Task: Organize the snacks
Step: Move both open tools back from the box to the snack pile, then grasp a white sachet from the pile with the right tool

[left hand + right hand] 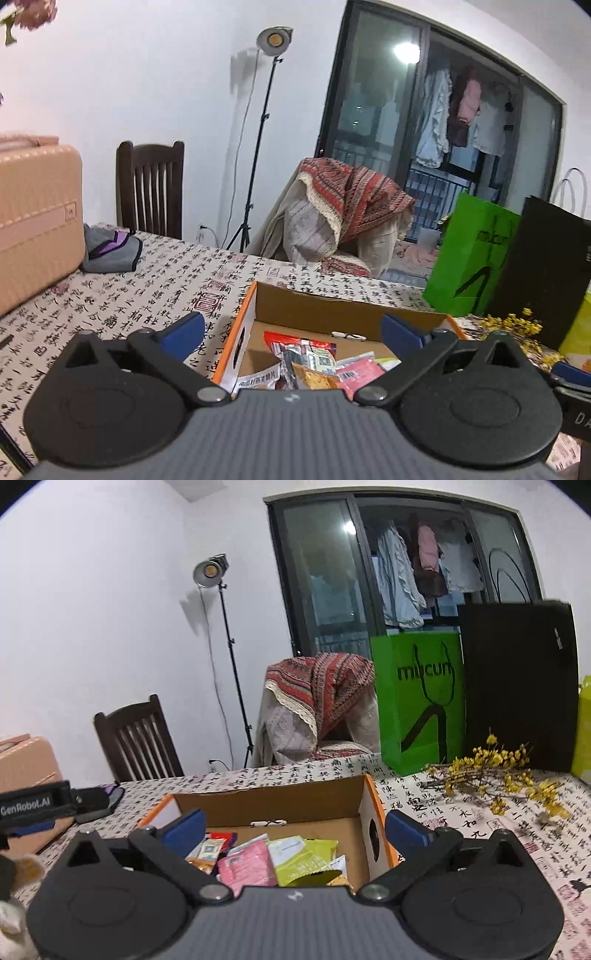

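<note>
An open cardboard box with orange edges (246, 321) (369, 797) sits on the calligraphy-print tablecloth. Several snack packets lie inside: a red one (295, 341), a pink one (360, 373) (247, 864), a light green one (306, 858) and an orange-brown one (314, 380). My left gripper (291, 330) hovers over the box's near side, open wide, nothing between its blue pads. My right gripper (295, 827) is likewise open and empty above the box. The left gripper's side (33, 805) shows at the left edge of the right wrist view.
A pink suitcase (33, 218) and a grey pouch (110, 247) lie at the table's left. A green bag (417, 698), a black bag (517, 683) and yellow flower sprigs (498, 775) stand at the right. Behind are a wooden chair (151, 184), a draped chair (340, 206) and a lamp stand (258, 147).
</note>
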Tool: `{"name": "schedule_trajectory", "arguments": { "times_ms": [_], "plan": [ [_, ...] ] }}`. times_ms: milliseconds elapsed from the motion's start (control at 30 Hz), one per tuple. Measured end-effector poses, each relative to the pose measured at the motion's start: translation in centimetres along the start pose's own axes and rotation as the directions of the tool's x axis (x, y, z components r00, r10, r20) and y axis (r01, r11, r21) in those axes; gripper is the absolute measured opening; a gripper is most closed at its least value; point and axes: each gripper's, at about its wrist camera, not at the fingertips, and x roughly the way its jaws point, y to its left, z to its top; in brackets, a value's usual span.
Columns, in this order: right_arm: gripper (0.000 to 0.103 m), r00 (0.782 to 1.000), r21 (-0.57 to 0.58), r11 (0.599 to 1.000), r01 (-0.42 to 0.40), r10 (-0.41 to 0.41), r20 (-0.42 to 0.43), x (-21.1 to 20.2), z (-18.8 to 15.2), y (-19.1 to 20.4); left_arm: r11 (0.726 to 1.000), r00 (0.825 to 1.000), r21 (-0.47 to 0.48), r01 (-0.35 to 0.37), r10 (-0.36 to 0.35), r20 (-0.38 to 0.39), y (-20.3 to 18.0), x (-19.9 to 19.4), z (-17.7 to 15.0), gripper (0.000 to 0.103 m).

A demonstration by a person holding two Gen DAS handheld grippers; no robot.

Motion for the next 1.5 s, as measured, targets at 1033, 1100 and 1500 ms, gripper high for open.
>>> {"name": "schedule_trajectory", "arguments": {
  "times_ms": [1033, 1100, 1500],
  "plan": [
    [0.103, 0.982, -0.072, 0.997, -0.015, 0.001, -0.188, -8.5, -9.6, 0.0, 0.996, 0.996, 0.079, 0.035, -0.028, -0.089, 8.8, -10.2, -9.1, 0.103],
    [0.103, 0.981, -0.066, 0.998, -0.024, 0.011, -0.196, -8.4, -9.9, 0.1, 0.997, 0.996, 0.072, 0.03, -0.024, -0.092, 9.2, -10.2, -9.2, 0.103],
    [0.094, 0.933, -0.105, 0.988, -0.116, 0.072, -0.352, -4.4, -11.8, 4.0, 0.998, 0.993, 0.043, 0.048, -0.043, -0.112, 10.6, -10.3, -9.8, 0.103]
  ]
}}
